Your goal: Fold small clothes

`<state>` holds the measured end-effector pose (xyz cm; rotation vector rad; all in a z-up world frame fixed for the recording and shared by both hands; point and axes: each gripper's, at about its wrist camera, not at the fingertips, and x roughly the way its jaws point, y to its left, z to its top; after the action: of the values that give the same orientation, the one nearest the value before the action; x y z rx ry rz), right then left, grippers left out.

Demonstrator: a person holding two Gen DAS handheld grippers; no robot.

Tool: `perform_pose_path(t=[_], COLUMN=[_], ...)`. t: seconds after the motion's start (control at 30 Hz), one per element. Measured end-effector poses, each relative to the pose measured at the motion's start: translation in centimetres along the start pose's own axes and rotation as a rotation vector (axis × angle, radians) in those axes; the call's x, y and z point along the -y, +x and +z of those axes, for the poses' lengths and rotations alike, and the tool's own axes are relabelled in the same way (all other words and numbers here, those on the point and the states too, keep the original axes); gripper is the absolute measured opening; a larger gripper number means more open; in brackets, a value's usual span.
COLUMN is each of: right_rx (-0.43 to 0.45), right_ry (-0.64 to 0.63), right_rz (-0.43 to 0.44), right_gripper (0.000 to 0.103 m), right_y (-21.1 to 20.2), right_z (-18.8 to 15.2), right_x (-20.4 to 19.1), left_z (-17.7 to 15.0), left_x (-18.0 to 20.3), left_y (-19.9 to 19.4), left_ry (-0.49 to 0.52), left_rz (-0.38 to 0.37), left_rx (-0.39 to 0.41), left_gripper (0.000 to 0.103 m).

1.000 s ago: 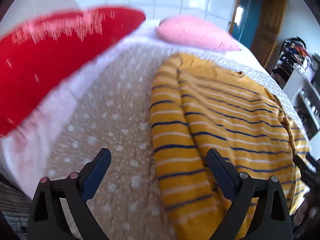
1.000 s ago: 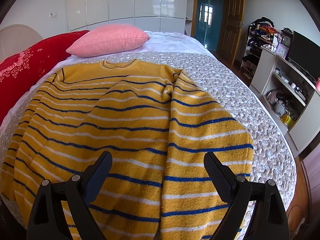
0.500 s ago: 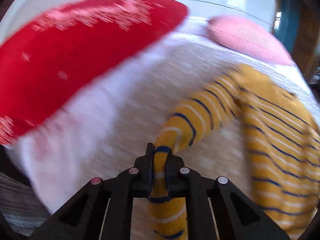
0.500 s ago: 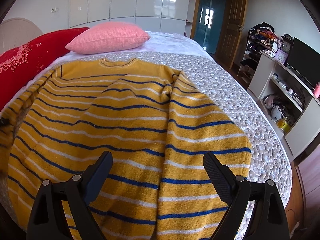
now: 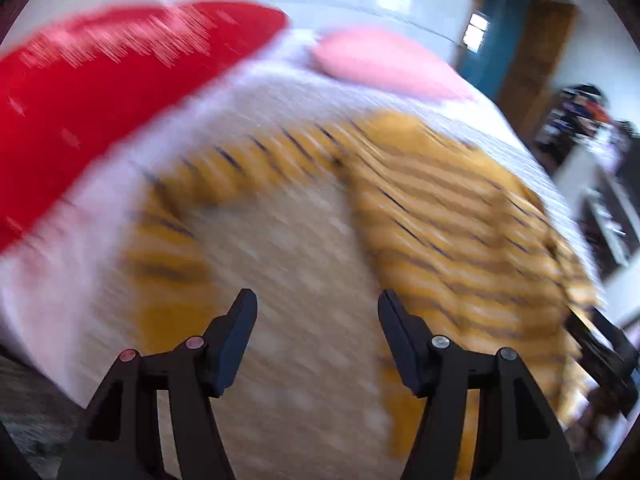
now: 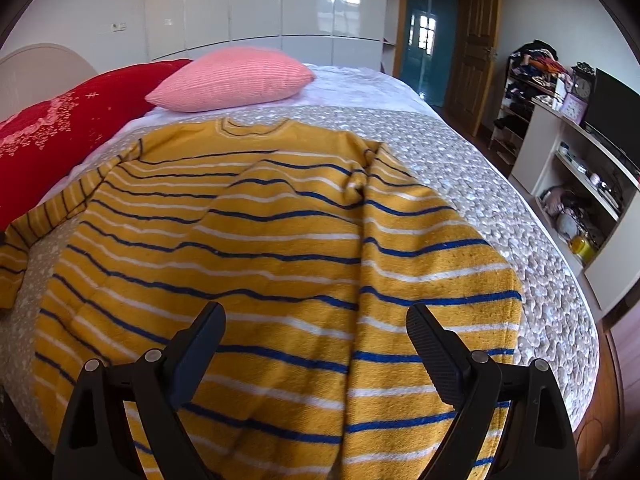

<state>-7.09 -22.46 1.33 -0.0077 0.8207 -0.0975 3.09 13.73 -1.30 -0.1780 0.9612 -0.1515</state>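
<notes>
A yellow sweater [image 6: 280, 248] with blue and white stripes lies flat on the bed, collar toward the pillows. Its left sleeve [image 6: 36, 232] is spread out to the left; in the blurred left wrist view the sleeve [image 5: 168, 248] curves down the left side and the sweater's body [image 5: 460, 232] lies to the right. My left gripper [image 5: 316, 312] is open and empty above the bedspread between sleeve and body. My right gripper [image 6: 316, 324] is open and empty above the sweater's lower part. The right sleeve [image 6: 420, 280] lies folded over the body.
A red pillow [image 6: 68, 120] and a pink pillow [image 6: 236, 80] lie at the head of the bed. The grey patterned bedspread [image 6: 500, 200] ends at the right edge. A white shelf unit [image 6: 580, 184] with a screen stands to the right.
My left gripper closed on the left sleeve, pulled it out to the left, then let go; it is now open and moving. The right gripper has stayed open over the sweater.
</notes>
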Motion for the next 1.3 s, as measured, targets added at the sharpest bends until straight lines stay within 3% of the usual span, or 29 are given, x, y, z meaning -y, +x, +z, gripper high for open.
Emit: perform_pose_path(t=[0.1,0.13,0.17,0.2,0.23,0.37,0.5,0.6,0.7,0.77,0.83,0.87,1.03,1.3], right_rx=[0.009,0.013,0.016,0.018,0.02,0.019,0.021,0.012,0.011,0.013,0.017,0.018,0.009,-0.015], right_ry=[-0.006,-0.007,-0.006,-0.003,0.001,0.006,0.016,0.018,-0.013,-0.043,-0.078,-0.09,-0.096,-0.037], right_rz=[0.003,0.001,0.001,0.003,0.005,0.001,0.002,0.023,0.045,0.062,0.073,0.074,0.071,0.039], right_gripper=[0.095,0.095,0.095,0.095,0.095,0.095,0.095,0.094,0.094,0.094,0.094,0.094,0.094,0.094], right_y=[-0.4,-0.5,-0.6,-0.7,-0.7,-0.7,-0.8,-0.8,-1.1,-1.5,-1.9,-2.0,-1.9,-0.8], right_z=[-0.1,-0.1,-0.1,-0.1,-0.1,-0.2,-0.4,-0.6,-1.0,-1.3,-1.6,-1.7,-2.0,-2.1], right_x=[-0.1,-0.1,0.0,0.1,0.2,0.4,0.8,0.2,-1.2,-2.2,-3.4,-3.7,-4.2,-2.2], left_z=[-2.3,-3.1,-3.6,-4.0,-4.3,-4.5,-4.5,-5.2,-6.1,-6.6,-6.8,-6.7,-6.0,-4.3], left_x=[2.0,2.6,3.1,3.4,3.5,2.1,-0.4,-0.8,0.9,1.7,2.8,3.3,6.5,10.5], left_y=[2.0,2.7,3.4,3.9,4.1,2.0,-0.9,-2.0,-3.0,-4.0,-5.3,-5.9,-6.5,-0.6], left_ry=[0.018,0.03,0.034,0.025,0.015,-0.058,-0.087,-0.046,0.03,0.067,0.085,0.101,0.206,0.278], left_rz=[-0.087,-0.09,-0.101,-0.12,-0.115,-0.096,0.047,0.114,0.241,0.277,0.276,0.269,0.248,0.186], left_rx=[-0.088,-0.11,-0.135,-0.16,-0.16,-0.09,-0.009,-0.012,0.014,0.039,0.075,0.097,0.15,0.084], left_gripper=[0.06,0.049,0.026,0.013,0.007,0.006,0.005,0.007,0.01,0.034,0.054,0.056,0.065,0.066])
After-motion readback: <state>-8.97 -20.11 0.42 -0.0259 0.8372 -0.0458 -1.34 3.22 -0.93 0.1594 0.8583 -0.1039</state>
